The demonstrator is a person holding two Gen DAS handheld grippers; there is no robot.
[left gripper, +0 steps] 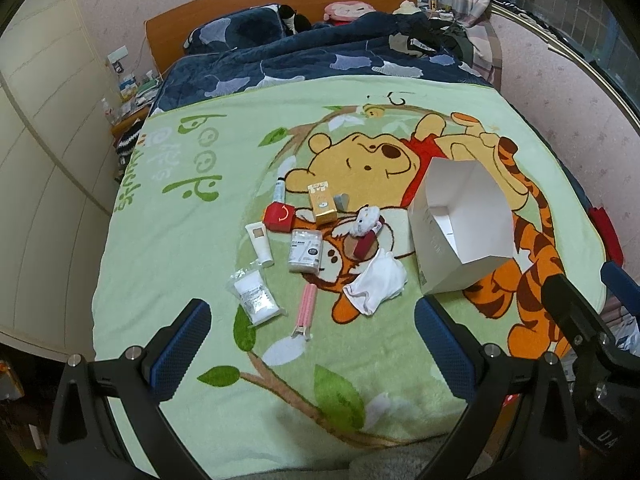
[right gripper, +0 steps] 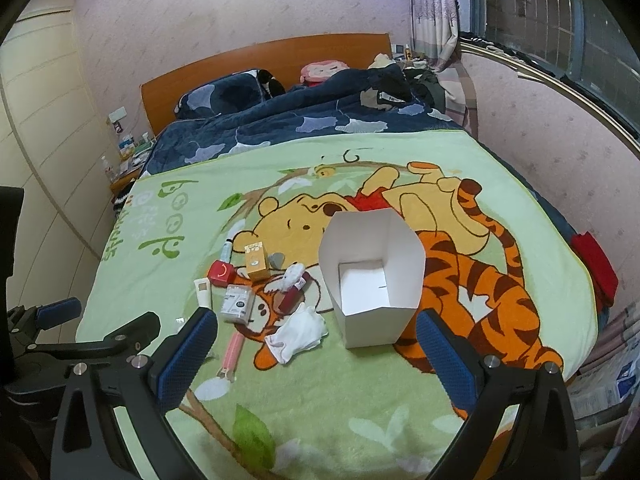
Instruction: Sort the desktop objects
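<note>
- Your left gripper [left gripper: 312, 344] is spread wide with nothing between its blue pads, hovering above the near part of the green cartoon blanket [left gripper: 168, 248] on the bed.
- Your right gripper [right gripper: 316, 354] is spread the same way and holds nothing; it hangs just in front of the white paper box [right gripper: 376, 280].
- The white paper box stands upright and open-topped on the tiger print, to the right of the clutter and apart from it.
- The small things lie in a loose cluster left of the box: a red box [left gripper: 279, 216], a gold box [left gripper: 322, 202] just beside it, a cream tube [left gripper: 260, 242] and a clear tub of cotton swabs [left gripper: 306, 250].
- A small white plush toy [left gripper: 366, 218] lies against a dark red item (what that is I cannot tell).
- A crumpled white cloth [left gripper: 376, 280] lies nearest the box, close to its lower left corner.
- Nearest to your left gripper are a clear packet with white contents [left gripper: 256, 296] and a pink razor-like tool [left gripper: 306, 312], probably a razor, side by side without touching.
</note>
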